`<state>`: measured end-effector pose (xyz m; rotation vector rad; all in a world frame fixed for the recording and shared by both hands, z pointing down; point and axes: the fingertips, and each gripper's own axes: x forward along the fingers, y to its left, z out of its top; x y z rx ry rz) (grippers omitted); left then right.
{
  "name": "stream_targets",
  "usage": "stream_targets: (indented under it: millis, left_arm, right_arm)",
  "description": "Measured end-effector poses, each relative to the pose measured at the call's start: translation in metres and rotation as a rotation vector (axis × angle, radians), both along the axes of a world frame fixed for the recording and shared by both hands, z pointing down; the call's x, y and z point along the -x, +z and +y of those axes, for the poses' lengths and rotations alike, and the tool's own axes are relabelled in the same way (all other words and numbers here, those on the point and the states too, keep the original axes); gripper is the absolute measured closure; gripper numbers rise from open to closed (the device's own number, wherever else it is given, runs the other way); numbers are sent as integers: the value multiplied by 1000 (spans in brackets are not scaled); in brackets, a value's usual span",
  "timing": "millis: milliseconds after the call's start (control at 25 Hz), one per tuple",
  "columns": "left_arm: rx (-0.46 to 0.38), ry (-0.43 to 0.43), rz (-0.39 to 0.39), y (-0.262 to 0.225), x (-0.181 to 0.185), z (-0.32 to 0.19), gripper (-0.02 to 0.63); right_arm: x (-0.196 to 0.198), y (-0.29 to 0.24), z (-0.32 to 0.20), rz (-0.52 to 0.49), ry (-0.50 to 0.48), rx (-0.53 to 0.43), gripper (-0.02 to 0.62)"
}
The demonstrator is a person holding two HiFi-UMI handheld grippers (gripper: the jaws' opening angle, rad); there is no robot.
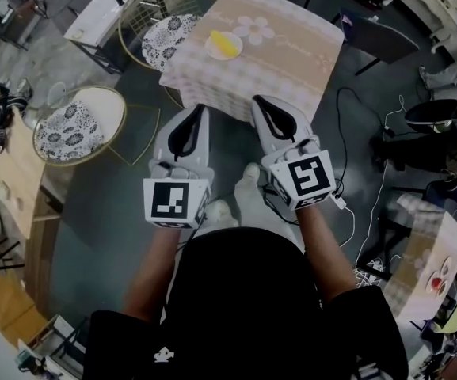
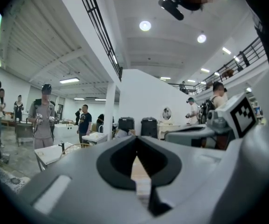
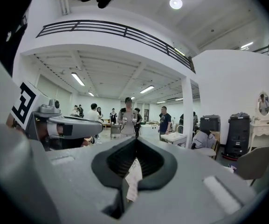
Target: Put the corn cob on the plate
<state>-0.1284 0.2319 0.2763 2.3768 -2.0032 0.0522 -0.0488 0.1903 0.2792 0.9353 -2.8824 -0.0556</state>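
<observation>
Corn [image 1: 226,46] lies on plate [image 1: 211,48], far side of bench [image 1: 291,50]. Likely light, stiff, rolls easily; grip across middle. Left gripper [image 1: 199,109], right gripper [image 1: 259,103]: jaws closed together, empty.

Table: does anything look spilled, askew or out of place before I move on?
Nothing stands out. The corn cob lies on the plate on the table; left gripper and right gripper are shut and empty.
</observation>
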Motion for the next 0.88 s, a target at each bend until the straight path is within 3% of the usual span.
stream_targets:
  millis: [400, 880]
  left_arm:
    - [-33, 27, -9, -11, -4, 44, 598]
    - [-39, 19, 11, -12, -8, 63, 598]
  right_arm:
    - [-1, -17, 52, -12, 11, -40, 594]
    - [-7, -26, 71, -53, -19, -40, 594]
